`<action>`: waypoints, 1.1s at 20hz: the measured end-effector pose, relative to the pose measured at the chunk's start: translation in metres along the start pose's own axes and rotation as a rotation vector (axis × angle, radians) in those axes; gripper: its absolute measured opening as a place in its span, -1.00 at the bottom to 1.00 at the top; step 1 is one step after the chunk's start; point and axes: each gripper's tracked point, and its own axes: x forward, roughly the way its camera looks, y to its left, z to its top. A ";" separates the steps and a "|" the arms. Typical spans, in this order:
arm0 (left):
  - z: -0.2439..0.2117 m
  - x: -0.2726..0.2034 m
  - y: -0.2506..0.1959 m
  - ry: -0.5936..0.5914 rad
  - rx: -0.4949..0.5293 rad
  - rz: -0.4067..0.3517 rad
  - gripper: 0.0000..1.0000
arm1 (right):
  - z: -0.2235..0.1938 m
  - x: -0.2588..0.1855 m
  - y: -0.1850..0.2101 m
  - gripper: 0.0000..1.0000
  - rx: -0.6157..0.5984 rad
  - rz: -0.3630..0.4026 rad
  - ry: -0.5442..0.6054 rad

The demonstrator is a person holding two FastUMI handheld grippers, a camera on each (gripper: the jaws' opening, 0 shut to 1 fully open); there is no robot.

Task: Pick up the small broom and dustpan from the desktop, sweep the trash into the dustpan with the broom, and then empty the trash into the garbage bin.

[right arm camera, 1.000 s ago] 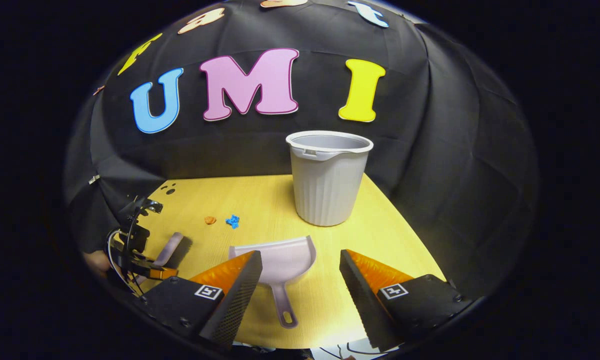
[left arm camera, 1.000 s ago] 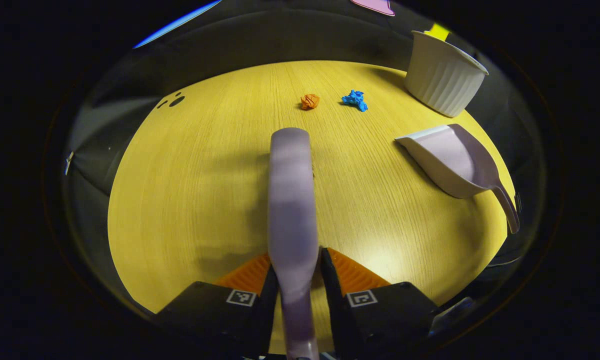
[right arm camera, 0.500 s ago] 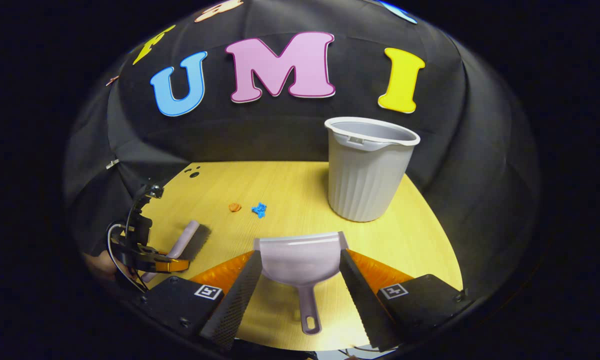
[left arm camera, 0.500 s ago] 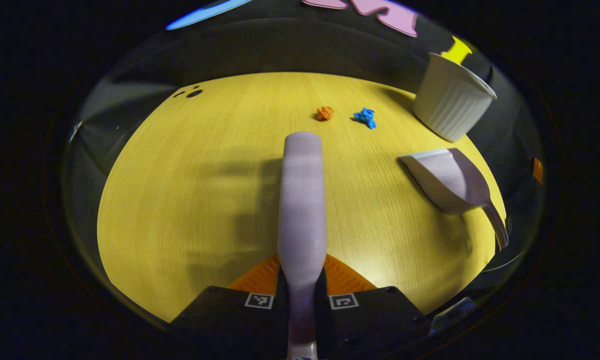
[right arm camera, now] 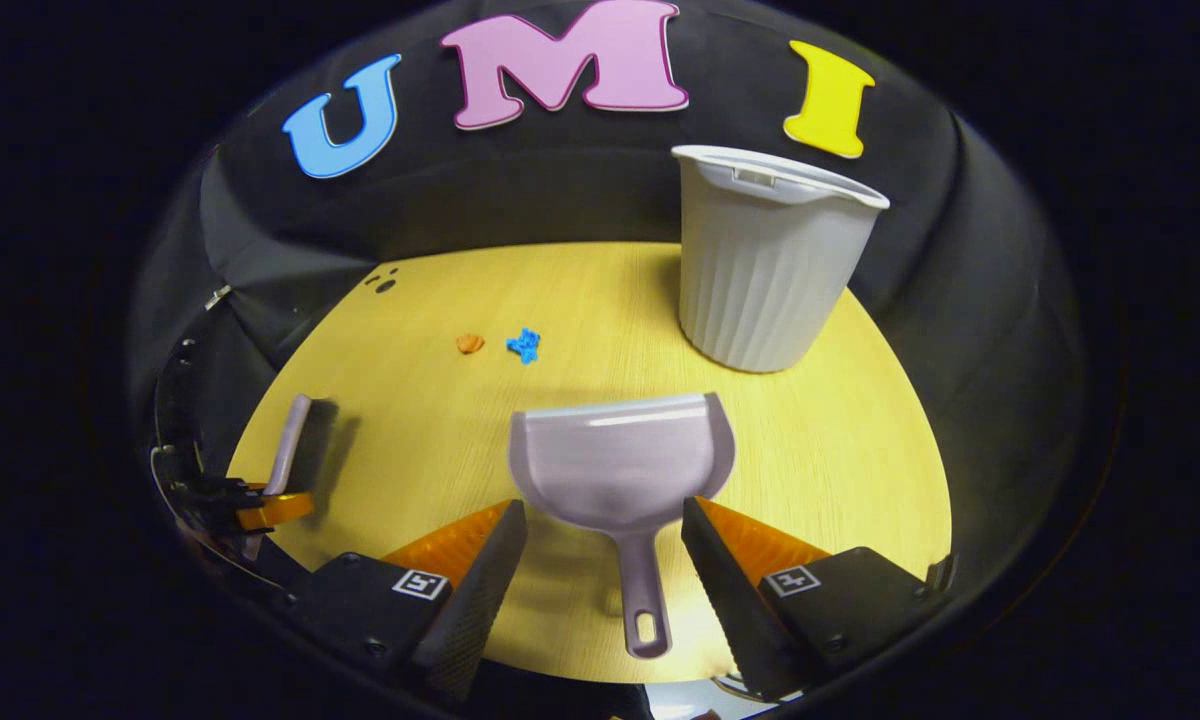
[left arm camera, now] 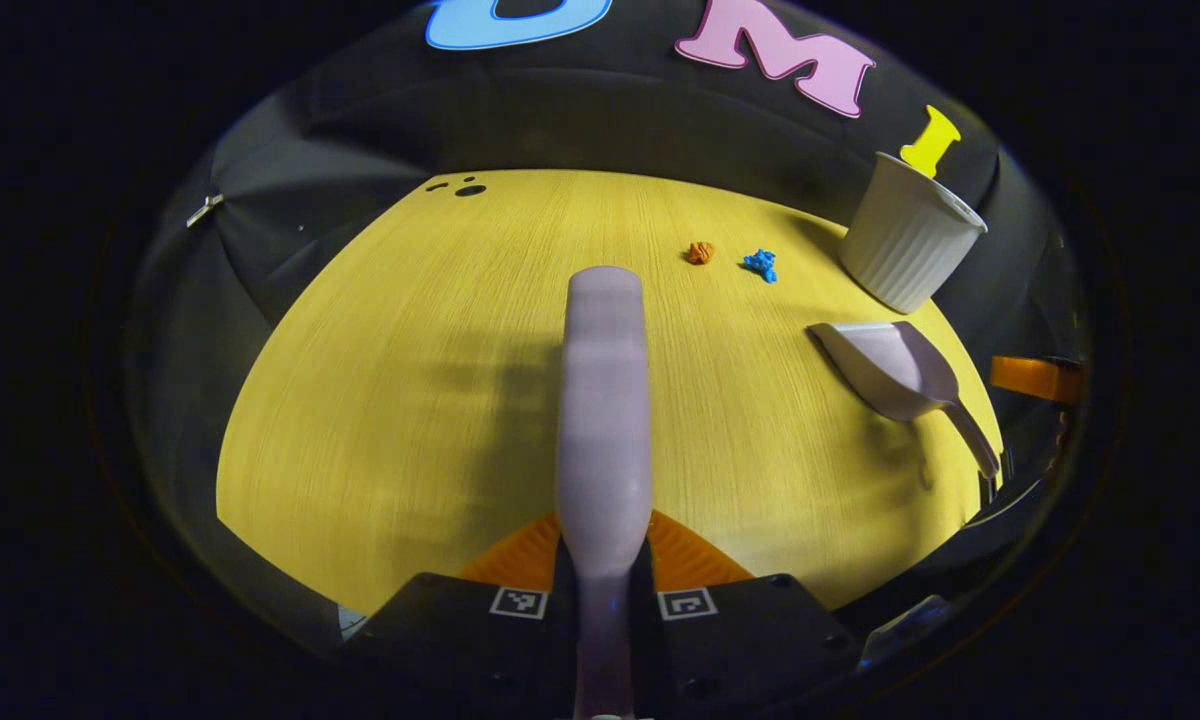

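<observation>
My left gripper (left arm camera: 603, 560) is shut on the lilac broom (left arm camera: 605, 400), whose back runs straight ahead above the table. The same broom (right arm camera: 290, 450) and gripper (right arm camera: 260, 505) appear at the left of the right gripper view. A lilac dustpan (right arm camera: 620, 465) lies flat on the table, its handle (right arm camera: 645, 600) pointing toward me between the spread fingers of my open right gripper (right arm camera: 605, 525), which do not touch it. The dustpan (left arm camera: 895, 368) lies at the right in the left gripper view. An orange paper wad (right arm camera: 470, 343) and a blue one (right arm camera: 525, 345) lie farther out.
A white ribbed garbage bin (right arm camera: 765, 265) stands upright at the far right of the yellow wooden table (right arm camera: 410, 420), also seen as the bin (left arm camera: 910, 245) in the left gripper view. Small dark holes (left arm camera: 465, 188) mark the table's far left corner. Black cloth walls surround the table.
The left gripper closed fully on the broom and lifted or pulled back with it. The right gripper moved in over the dustpan, bringing its handle between the open fingers.
</observation>
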 end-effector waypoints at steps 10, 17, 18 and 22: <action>-0.012 -0.029 -0.008 -0.009 -0.045 0.004 -0.48 | -0.057 0.058 -0.023 0.99 0.029 -0.091 0.185; -0.018 -0.034 0.001 0.002 -0.091 0.046 -0.48 | -0.078 0.087 -0.028 0.85 0.008 -0.105 0.269; -0.017 -0.034 0.002 0.002 -0.097 0.050 -0.48 | -0.079 0.090 -0.029 0.82 0.005 -0.107 0.275; -0.009 -0.034 -0.003 -0.007 -0.098 0.057 -0.48 | -0.077 0.095 -0.020 0.31 -0.003 -0.073 0.277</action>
